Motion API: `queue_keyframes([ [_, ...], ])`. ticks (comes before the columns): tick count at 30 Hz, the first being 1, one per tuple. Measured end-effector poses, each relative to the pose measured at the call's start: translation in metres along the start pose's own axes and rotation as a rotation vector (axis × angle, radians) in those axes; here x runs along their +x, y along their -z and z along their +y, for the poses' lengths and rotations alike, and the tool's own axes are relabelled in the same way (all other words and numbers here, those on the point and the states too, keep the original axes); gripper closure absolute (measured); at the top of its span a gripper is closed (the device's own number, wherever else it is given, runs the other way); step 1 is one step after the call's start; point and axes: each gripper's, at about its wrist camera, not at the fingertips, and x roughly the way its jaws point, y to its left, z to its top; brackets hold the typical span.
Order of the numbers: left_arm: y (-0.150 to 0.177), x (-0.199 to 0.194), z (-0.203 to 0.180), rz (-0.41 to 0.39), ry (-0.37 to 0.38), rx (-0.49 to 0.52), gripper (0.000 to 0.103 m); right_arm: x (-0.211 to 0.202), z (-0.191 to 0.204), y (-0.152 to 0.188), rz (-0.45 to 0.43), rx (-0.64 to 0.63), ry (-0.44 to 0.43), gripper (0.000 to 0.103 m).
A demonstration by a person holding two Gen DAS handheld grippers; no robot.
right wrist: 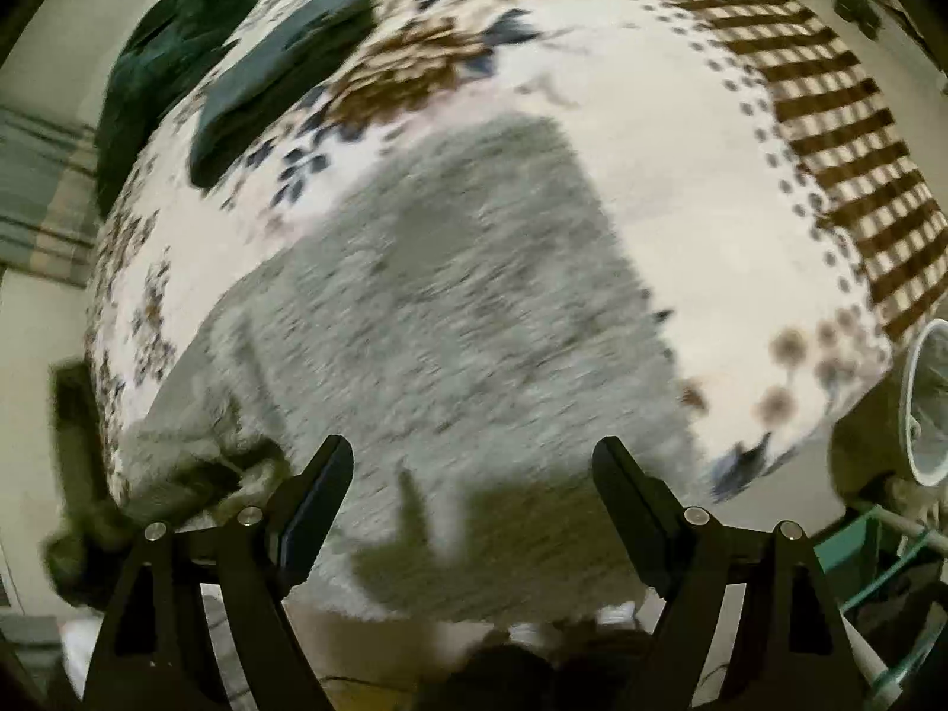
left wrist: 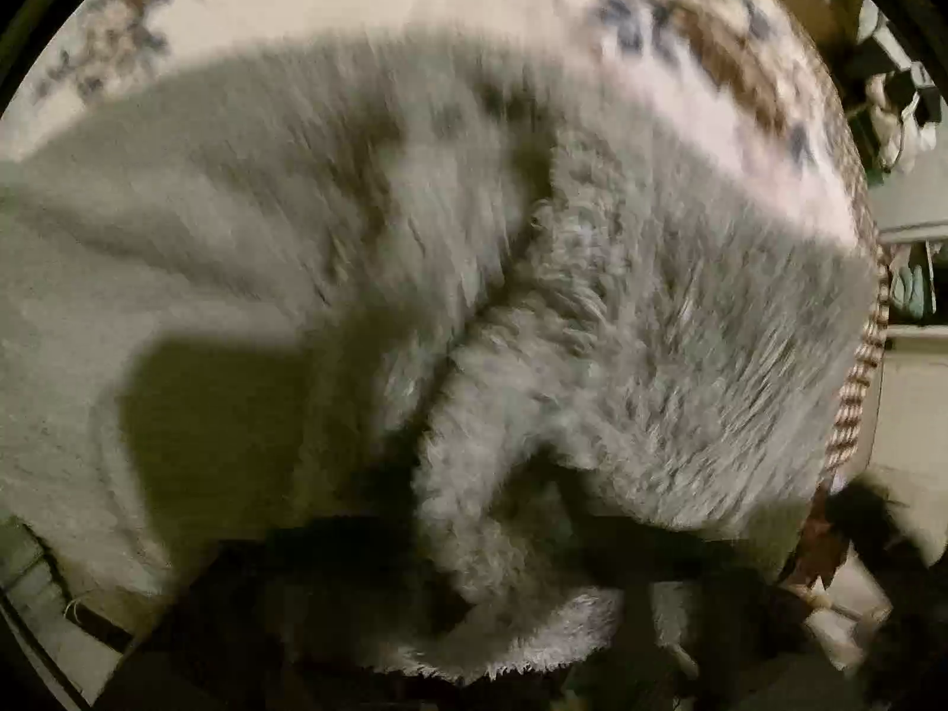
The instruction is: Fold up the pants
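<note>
Fuzzy light grey pants (right wrist: 462, 308) lie spread on a bed with a floral cover (right wrist: 681, 189). My right gripper (right wrist: 474, 474) is open and empty, hovering above the near edge of the pants. In the left wrist view the pants (left wrist: 652, 326) fill the frame, blurred by motion. My left gripper (left wrist: 492, 563) is shut on a bunched fold of the pants, which rises from between its dark fingers (left wrist: 332, 545) at the bottom of the frame.
A folded dark grey garment (right wrist: 284, 71) and a dark green garment (right wrist: 172, 41) lie at the far left of the bed. A brown checked border (right wrist: 829, 118) runs along the right side. A white fan (right wrist: 930, 403) stands at the right beside the bed.
</note>
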Motion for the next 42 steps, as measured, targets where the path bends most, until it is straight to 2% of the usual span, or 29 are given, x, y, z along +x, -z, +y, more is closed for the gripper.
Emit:
queue_keyframes([
  [1,0.005,-0.004,0.003,-0.027,0.012,-0.012,0.094,-0.004,-0.001,-0.002,-0.001,-0.001,-0.006,0.018],
  [3,0.020,-0.026,0.010,-0.109,0.026,-0.028,0.095,-0.011,0.002,-0.006,-0.006,-0.029,-0.011,0.018],
  [6,0.039,-0.054,0.022,-0.160,0.055,-0.062,0.095,-0.012,0.031,-0.018,-0.011,-0.101,-0.007,0.018],
  [12,0.060,-0.058,0.052,-0.160,0.028,-0.124,0.095,-0.012,0.062,-0.028,0.030,-0.178,-0.005,0.018],
  [15,0.056,-0.054,0.065,-0.139,0.073,-0.168,0.091,-0.003,0.069,-0.032,0.045,-0.207,0.012,0.018],
  [17,0.056,-0.059,0.067,-0.138,0.108,-0.181,0.091,0.001,0.067,-0.034,0.053,-0.208,0.019,0.018],
  [20,0.060,-0.067,0.071,-0.140,0.110,-0.195,0.091,0.005,0.056,-0.036,0.068,-0.176,0.020,0.018],
  [24,0.067,-0.087,0.084,-0.154,0.144,-0.275,0.091,0.000,0.037,-0.036,0.073,-0.131,-0.004,0.018],
  [26,0.062,-0.096,0.084,-0.192,0.144,-0.291,0.087,-0.003,0.030,-0.036,0.067,-0.121,-0.004,0.016],
  [28,0.049,-0.098,0.079,-0.220,0.152,-0.281,0.069,-0.004,0.020,-0.038,0.061,-0.099,0.001,0.014],
  [30,0.033,-0.091,0.073,-0.221,0.170,-0.277,0.059,-0.003,0.009,-0.043,0.061,-0.072,-0.007,0.014],
  [33,-0.002,-0.069,0.060,-0.200,0.171,-0.224,0.056,0.003,-0.002,-0.050,0.063,-0.057,0.008,0.014],
  [35,-0.022,-0.044,0.050,-0.159,0.160,-0.176,0.056,0.011,-0.008,-0.055,0.077,-0.049,-0.001,0.014],
  [38,-0.036,-0.020,0.044,-0.131,0.128,-0.114,0.059,0.029,-0.017,-0.060,0.096,-0.040,-0.031,0.013],
  [40,-0.040,-0.014,0.041,-0.138,0.121,-0.073,0.082,0.045,-0.023,-0.063,0.125,-0.028,-0.070,0.011],
  [41,-0.040,-0.017,0.039,-0.151,0.118,-0.062,0.084,0.050,-0.025,-0.063,0.135,-0.022,-0.081,0.011],
  [42,-0.040,-0.021,0.037,-0.168,0.123,-0.048,0.090,0.058,-0.027,-0.064,0.151,-0.016,-0.095,0.011],
])
